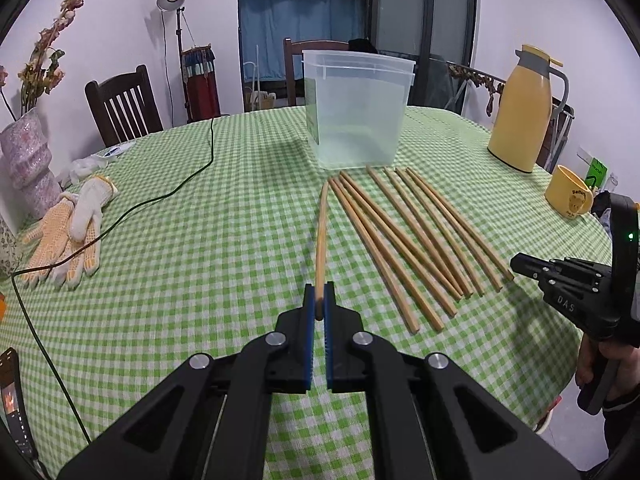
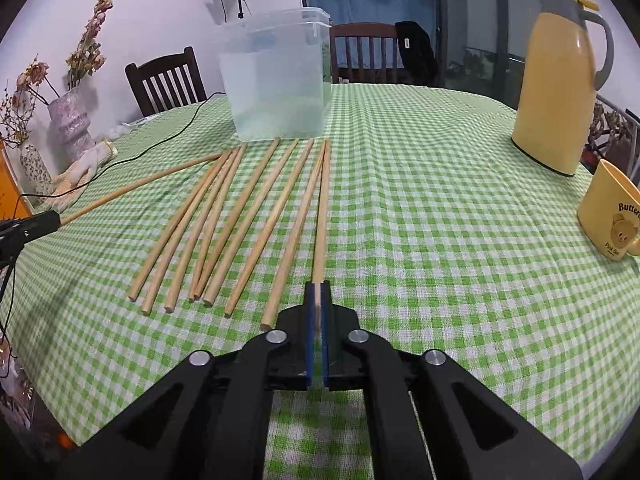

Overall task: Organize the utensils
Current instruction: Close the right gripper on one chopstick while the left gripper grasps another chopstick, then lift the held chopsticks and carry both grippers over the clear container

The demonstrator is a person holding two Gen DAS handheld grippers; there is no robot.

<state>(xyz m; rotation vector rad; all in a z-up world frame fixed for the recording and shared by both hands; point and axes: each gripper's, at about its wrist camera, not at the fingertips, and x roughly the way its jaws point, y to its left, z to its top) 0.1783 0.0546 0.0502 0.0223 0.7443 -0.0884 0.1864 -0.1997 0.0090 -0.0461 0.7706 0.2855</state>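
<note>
Nearest us, our left claw (image 1: 319,300) is clamped on the near end of a single wooden chopstick (image 1: 321,236), which points away toward the clear plastic container (image 1: 356,112). Our right claw (image 2: 318,300) is likewise closed tight on the near end of another chopstick (image 2: 322,208), at the right edge of the row.

Between these two, the remaining chopsticks (image 1: 404,240) lie loosely side by side on the surface (image 1: 200,208), covered in a green checked cloth, their far tips just in front of the container. The container looks empty, as far as its cloudy walls let us tell.

We judge the task barely begun: two sticks are gripped, none appear stored, and eight or so are left to gather.

Off to the sides sit a yellow thermos jug (image 2: 556,80), a yellow mug (image 2: 612,216) and a pair of work gloves (image 1: 68,232).
</note>
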